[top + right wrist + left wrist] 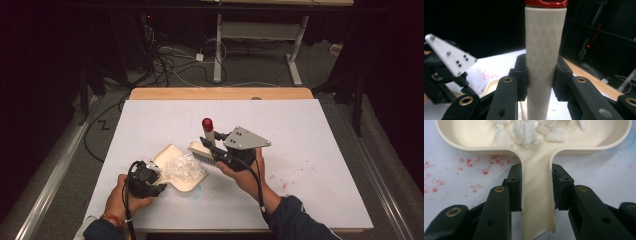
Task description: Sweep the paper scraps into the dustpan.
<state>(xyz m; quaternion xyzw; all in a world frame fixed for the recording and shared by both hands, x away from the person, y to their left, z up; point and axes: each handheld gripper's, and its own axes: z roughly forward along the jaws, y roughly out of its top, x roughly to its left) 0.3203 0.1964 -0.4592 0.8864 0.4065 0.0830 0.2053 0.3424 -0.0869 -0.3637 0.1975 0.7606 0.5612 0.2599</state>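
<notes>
While the left gripper (536,187) clamps the dustpan (537,195), the right gripper (540,75) clamps the brush (541,50).

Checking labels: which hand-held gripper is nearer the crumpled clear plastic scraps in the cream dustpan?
Left hand-held gripper, clamping the dustpan handle beside the scraps; the right holds the brush beyond them.

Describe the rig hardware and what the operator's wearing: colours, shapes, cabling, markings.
Both grippers are black, with two blocky jaws on hinged links with brass-coloured pivot rings. The right gripper carries a grey three-cornered plate dotted with dark screws. The left gripper has a compact black body. A black cable trails from each one. Both sleeves are dark blue, and the left wrist wears a red and orange band.
</notes>
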